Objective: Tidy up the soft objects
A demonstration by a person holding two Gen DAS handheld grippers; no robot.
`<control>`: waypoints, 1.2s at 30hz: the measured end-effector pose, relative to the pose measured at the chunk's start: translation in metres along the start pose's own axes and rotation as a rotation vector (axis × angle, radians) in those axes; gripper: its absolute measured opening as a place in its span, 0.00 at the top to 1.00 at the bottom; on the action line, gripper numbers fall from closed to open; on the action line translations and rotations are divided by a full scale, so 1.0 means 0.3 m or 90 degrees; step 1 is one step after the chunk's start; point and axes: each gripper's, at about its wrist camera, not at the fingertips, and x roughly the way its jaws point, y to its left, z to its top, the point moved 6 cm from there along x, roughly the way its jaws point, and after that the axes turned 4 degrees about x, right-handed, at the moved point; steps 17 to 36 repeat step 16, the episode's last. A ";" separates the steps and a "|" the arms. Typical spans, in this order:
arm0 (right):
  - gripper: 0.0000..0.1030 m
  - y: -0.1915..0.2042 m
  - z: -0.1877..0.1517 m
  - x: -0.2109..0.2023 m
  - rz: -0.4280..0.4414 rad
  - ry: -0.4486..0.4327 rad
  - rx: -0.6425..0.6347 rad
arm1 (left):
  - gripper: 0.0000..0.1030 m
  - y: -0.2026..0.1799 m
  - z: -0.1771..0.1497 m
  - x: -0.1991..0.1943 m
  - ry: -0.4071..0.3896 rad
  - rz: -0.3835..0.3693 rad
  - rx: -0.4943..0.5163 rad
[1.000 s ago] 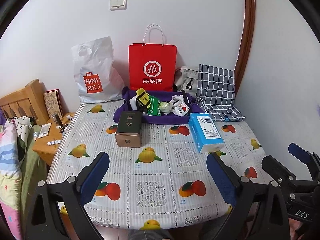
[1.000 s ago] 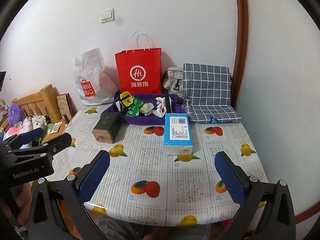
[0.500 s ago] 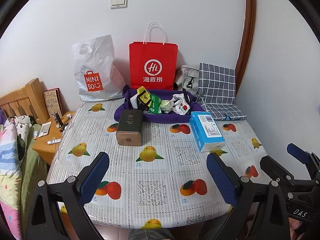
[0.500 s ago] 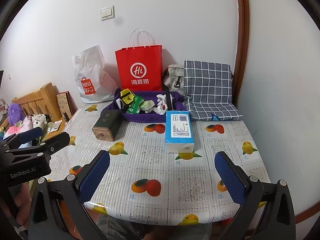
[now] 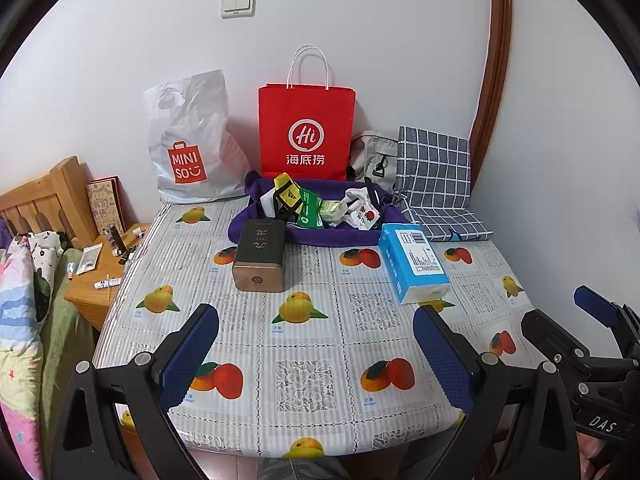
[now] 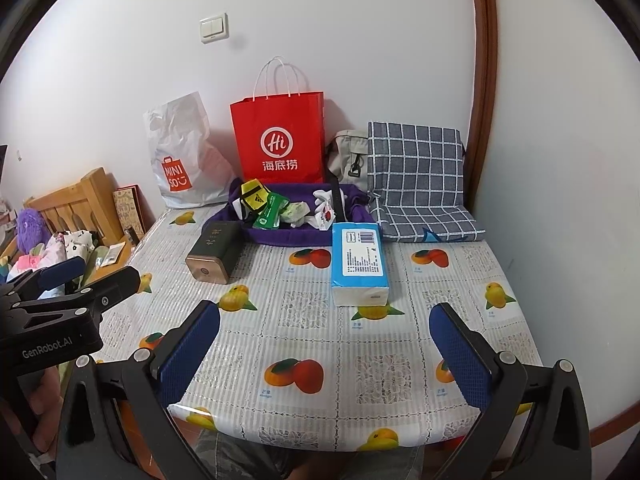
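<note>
Tissues in the blue soft pack [image 6: 359,262], lying mid-table just before the purple tray [image 6: 280,236], look light and squashy, best pinched across the long sides, while left gripper [image 5: 316,354] and right gripper [image 6: 325,354] both gape empty.

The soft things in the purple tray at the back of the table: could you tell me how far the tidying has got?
Nothing looks done yet. The socks and packets lie jumbled in the purple tray, beside the blue tissue pack and dark tin. Nothing is in hand: the left claw and right claw are open and empty, short of the items. All the sorting is left.
</note>
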 end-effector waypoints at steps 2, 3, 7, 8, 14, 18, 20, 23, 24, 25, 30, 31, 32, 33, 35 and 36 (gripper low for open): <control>0.00 0.000 -0.001 0.000 0.000 0.000 0.001 | 0.04 0.000 0.000 0.000 0.000 0.000 -0.001; 0.00 0.001 -0.001 0.000 -0.001 0.001 0.002 | 0.04 -0.001 0.000 -0.001 0.000 0.000 -0.001; 0.00 0.001 0.000 0.000 -0.001 0.001 0.002 | 0.04 0.000 0.000 -0.002 0.000 0.001 -0.001; 0.00 0.001 0.000 0.000 -0.001 0.000 0.002 | 0.04 0.001 0.000 -0.002 -0.001 0.000 -0.002; 0.00 0.009 -0.001 -0.007 0.001 -0.007 -0.001 | 0.04 0.001 0.002 -0.001 -0.003 -0.004 -0.001; 0.00 0.015 -0.004 -0.006 0.002 -0.007 -0.003 | 0.04 -0.002 0.011 -0.004 -0.012 -0.013 -0.002; 0.00 0.015 -0.004 -0.006 0.002 -0.007 -0.003 | 0.04 -0.002 0.011 -0.004 -0.012 -0.013 -0.002; 0.00 0.015 -0.004 -0.006 0.002 -0.007 -0.003 | 0.04 -0.002 0.011 -0.004 -0.012 -0.013 -0.002; 0.00 0.015 -0.004 -0.006 0.002 -0.007 -0.003 | 0.04 -0.002 0.011 -0.004 -0.012 -0.013 -0.002; 0.00 0.015 -0.004 -0.006 0.002 -0.007 -0.003 | 0.04 -0.002 0.011 -0.004 -0.012 -0.013 -0.002; 0.00 0.015 -0.004 -0.006 0.002 -0.007 -0.003 | 0.04 -0.002 0.011 -0.004 -0.012 -0.013 -0.002; 0.00 0.015 -0.004 -0.006 0.002 -0.007 -0.003 | 0.04 -0.002 0.011 -0.004 -0.012 -0.013 -0.002; 0.00 0.015 -0.004 -0.006 0.002 -0.007 -0.003 | 0.04 -0.002 0.011 -0.004 -0.012 -0.013 -0.002; 0.00 0.015 -0.004 -0.006 0.002 -0.007 -0.003 | 0.04 -0.002 0.011 -0.004 -0.012 -0.013 -0.002; 0.00 0.015 -0.004 -0.006 0.002 -0.007 -0.003 | 0.04 -0.002 0.011 -0.004 -0.012 -0.013 -0.002; 0.00 0.015 -0.004 -0.006 0.002 -0.007 -0.003 | 0.04 -0.002 0.011 -0.004 -0.012 -0.013 -0.002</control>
